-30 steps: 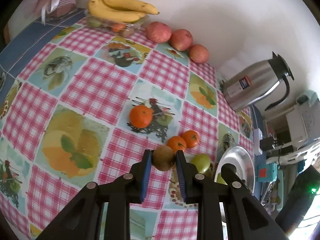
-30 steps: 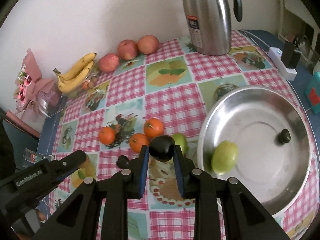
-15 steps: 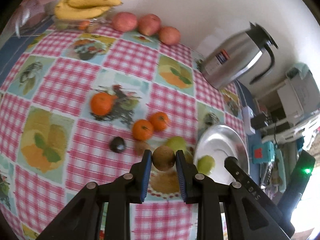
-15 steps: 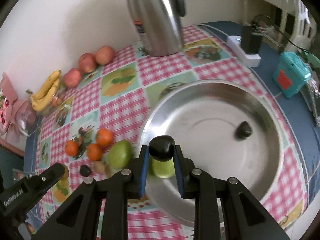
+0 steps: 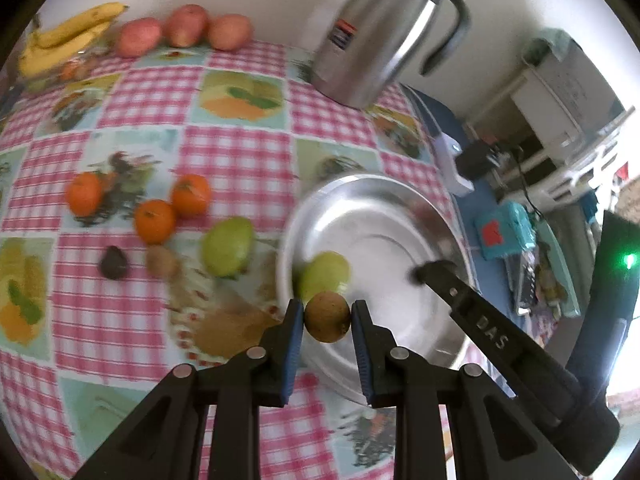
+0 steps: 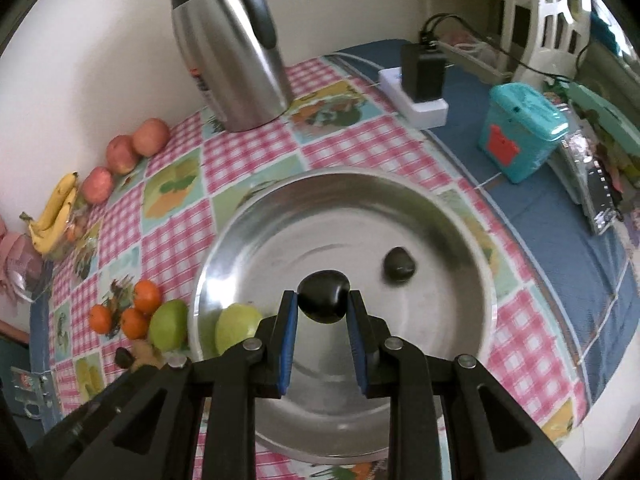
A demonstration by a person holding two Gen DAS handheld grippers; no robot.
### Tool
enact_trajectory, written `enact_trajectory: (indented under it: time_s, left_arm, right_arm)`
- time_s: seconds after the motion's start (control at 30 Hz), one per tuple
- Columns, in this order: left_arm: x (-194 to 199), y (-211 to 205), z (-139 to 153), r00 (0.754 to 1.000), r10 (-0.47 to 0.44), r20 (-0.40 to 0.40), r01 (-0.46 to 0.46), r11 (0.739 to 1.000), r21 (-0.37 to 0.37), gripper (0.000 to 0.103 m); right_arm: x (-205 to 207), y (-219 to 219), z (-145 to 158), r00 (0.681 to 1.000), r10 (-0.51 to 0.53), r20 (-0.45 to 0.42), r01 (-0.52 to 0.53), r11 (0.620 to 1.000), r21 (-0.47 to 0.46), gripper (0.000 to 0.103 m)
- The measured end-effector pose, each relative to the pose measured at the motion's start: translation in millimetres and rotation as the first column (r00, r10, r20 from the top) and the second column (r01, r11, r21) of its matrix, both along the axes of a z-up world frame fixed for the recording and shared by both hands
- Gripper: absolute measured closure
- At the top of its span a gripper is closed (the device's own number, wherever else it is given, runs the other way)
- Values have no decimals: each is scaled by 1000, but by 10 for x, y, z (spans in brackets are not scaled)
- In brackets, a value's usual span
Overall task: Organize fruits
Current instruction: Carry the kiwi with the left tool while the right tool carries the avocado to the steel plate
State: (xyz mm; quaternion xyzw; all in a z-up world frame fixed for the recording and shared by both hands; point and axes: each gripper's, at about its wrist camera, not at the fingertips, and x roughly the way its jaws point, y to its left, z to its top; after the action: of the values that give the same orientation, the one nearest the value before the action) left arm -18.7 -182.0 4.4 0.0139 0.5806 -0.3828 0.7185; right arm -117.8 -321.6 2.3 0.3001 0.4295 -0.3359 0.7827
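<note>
A checked pink tabletop (image 5: 236,160) carries scattered fruit and a wide steel bowl (image 6: 460,248). At the far left corner, against the wall, lie bananas (image 5: 60,36), then three red apples (image 5: 184,28) in a row along the far edge. Toward the middle sit three oranges (image 5: 154,220), with a small dark fruit (image 5: 114,263) and a brown kiwi (image 5: 162,261) just beside them, and a green pear (image 5: 228,246) close to the bowl's left rim. The left tool (image 5: 327,318) is clamped on a second brown kiwi (image 5: 327,317), its blue pads pressing both sides, held above the bowl's near left rim. Inside the bowl rest another green pear (image 6: 236,328) near the left wall and one dark fruit (image 6: 399,264) toward the right. The right tool (image 6: 323,302) is closed tightly on a dark glossy fruit (image 6: 323,296), poised over the middle of the bowl. A steel jug (image 6: 228,48) stands at the far edge behind the bowl, and a teal box (image 6: 520,132) sits off to the right. By the look of it, sorting is early: two fruits are in the bowl, two more are about to be released, and most remain out on the tabletop.
</note>
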Motion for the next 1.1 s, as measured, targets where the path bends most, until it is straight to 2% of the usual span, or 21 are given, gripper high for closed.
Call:
enact_trajectory:
  time_s: [0.2,0.8,1.1]
  left_arm:
    - [-142,-187,-49,998,-53,16,52,999,11,77]
    - [-197,-356,-364,996,-93,-9,93,991,99,77]
    - [-186,-376,-389,996,-88,-15,89,990,108,76]
  right_arm:
    - [-96,-61,35,1000,-25,5,25,1000,-9,77]
    - [-89,-131,-354,996,-20,-85,28,996,86,77]
    - [-66,-125,-383,995,-12,-102,22,996,90,77]
